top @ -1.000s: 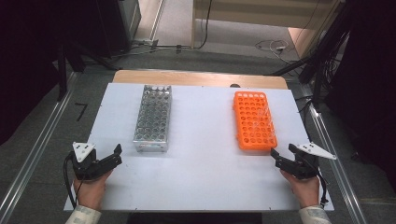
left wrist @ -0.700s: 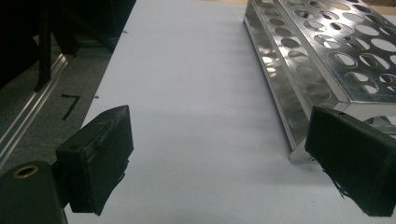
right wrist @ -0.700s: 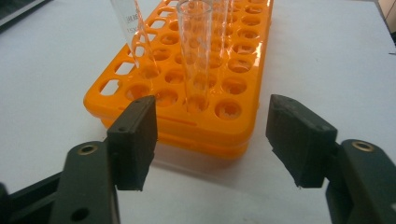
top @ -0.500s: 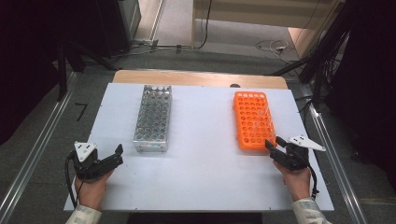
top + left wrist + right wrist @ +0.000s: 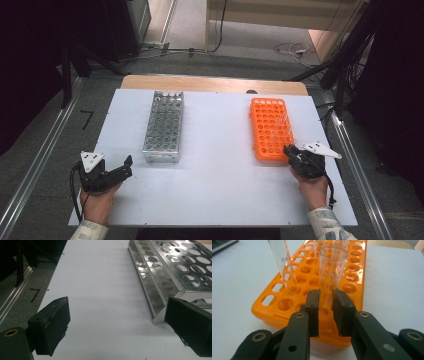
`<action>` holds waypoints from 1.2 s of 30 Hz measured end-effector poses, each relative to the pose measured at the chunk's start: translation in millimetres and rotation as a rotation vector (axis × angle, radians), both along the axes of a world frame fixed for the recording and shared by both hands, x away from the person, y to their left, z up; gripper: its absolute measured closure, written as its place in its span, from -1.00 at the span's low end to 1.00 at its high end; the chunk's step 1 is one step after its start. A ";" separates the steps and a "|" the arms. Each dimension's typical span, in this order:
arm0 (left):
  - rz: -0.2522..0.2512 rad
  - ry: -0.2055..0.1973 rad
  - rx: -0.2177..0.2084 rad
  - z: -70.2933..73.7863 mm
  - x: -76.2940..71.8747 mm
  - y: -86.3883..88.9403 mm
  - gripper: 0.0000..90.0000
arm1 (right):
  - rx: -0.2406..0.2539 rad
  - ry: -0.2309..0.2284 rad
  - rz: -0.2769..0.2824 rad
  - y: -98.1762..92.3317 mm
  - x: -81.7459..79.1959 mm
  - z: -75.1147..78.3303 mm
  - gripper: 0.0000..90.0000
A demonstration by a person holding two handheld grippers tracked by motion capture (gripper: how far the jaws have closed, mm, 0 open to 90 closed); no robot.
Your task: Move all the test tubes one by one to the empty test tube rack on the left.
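Glass test tube (image 5: 329,277): upright in near row of orange rack (image 5: 352,287); my right gripper (image 5: 325,312), jaws just closing, clamps it low for a straight lift. Left gripper (image 5: 117,327): wide open, empty, beside metal rack (image 5: 175,270)

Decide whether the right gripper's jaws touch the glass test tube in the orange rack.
Touching. The right gripper view shows the right gripper with both jaws pressed against the glass test tube in the orange rack.

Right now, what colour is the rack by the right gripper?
Orange rack, clearest in the right gripper view.
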State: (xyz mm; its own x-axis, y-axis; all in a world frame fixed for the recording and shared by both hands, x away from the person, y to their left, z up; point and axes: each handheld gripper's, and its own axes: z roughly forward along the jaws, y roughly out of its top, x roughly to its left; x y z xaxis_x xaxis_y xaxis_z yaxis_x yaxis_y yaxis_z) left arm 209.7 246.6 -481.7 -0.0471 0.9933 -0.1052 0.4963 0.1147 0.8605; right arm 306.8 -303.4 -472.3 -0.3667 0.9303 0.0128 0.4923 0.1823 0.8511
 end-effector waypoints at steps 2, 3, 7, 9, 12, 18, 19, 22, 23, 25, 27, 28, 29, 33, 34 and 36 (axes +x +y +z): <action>-0.007 0.005 -0.005 0.3 0.3 -0.5 -0.87 | 0.008 -0.010 -0.003 -0.8 -1.5 3.3 0.62; -0.009 0.008 -0.005 0.7 0.3 -1.0 -0.89 | 0.011 -0.019 -0.003 -1.2 -2.3 5.1 0.62; -0.025 0.005 -0.007 2.3 -0.5 -2.6 -0.90 | 0.028 -0.032 -0.004 -2.8 -5.5 11.3 0.62; -0.037 0.000 -0.014 3.1 -0.9 -3.6 -0.93 | 0.061 -0.042 -0.002 -5.5 -11.2 18.1 0.63; -0.059 -0.007 -0.011 5.1 -1.6 -6.6 -0.95 | 0.077 -0.052 0.008 -6.6 -18.3 24.6 0.63; -0.072 -0.031 -0.002 12.1 -4.1 -12.6 -0.95 | 0.072 -0.048 0.075 1.4 -31.1 32.3 0.63; -0.072 -0.031 -0.002 12.1 -4.1 -12.6 -0.95 | 0.068 -0.044 0.092 4.8 -32.5 33.1 0.63; -0.085 -0.036 -0.012 14.6 -4.2 -16.5 -0.95 | 0.067 -0.030 0.141 16.2 -34.9 34.2 0.63; -0.104 -0.040 -0.007 15.9 -4.4 -20.4 -0.94 | 0.064 -0.027 0.158 20.3 -35.1 34.1 0.63; -0.112 -0.041 -0.006 16.1 -4.2 -22.9 -0.94 | 0.066 -0.016 0.188 29.4 -35.4 33.7 0.63; -0.136 -0.042 -0.013 17.5 -3.6 -30.2 -0.92 | 0.064 -0.006 0.215 39.0 -35.0 33.4 0.63; -0.136 -0.042 -0.013 17.5 -3.6 -30.2 -0.92 | 0.064 -0.006 0.215 39.0 -35.0 33.4 0.63; -0.145 -0.044 -0.015 18.3 -3.1 -33.0 -0.92 | 0.064 -0.001 0.229 44.3 -34.7 33.3 0.63; -0.209 -0.052 -0.009 20.8 -1.7 -53.1 -0.92 | 0.054 0.013 0.302 70.3 -33.6 32.0 0.63; -0.225 -0.050 -0.003 21.1 -1.4 -57.6 -0.91 | 0.050 0.017 0.313 75.3 -33.9 31.4 0.63; -0.253 -0.055 -0.006 21.9 -1.0 -67.4 -0.90 | 0.042 0.019 0.338 84.0 -34.3 30.1 0.63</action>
State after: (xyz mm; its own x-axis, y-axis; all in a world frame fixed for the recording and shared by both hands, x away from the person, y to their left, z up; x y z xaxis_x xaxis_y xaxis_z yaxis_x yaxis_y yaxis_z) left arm 208.7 179.2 -459.8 0.2088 0.9721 -0.1066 0.4626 -0.0022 0.8866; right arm 272.5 -219.4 -442.2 -0.6539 0.7544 0.0578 0.4255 0.3035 0.8525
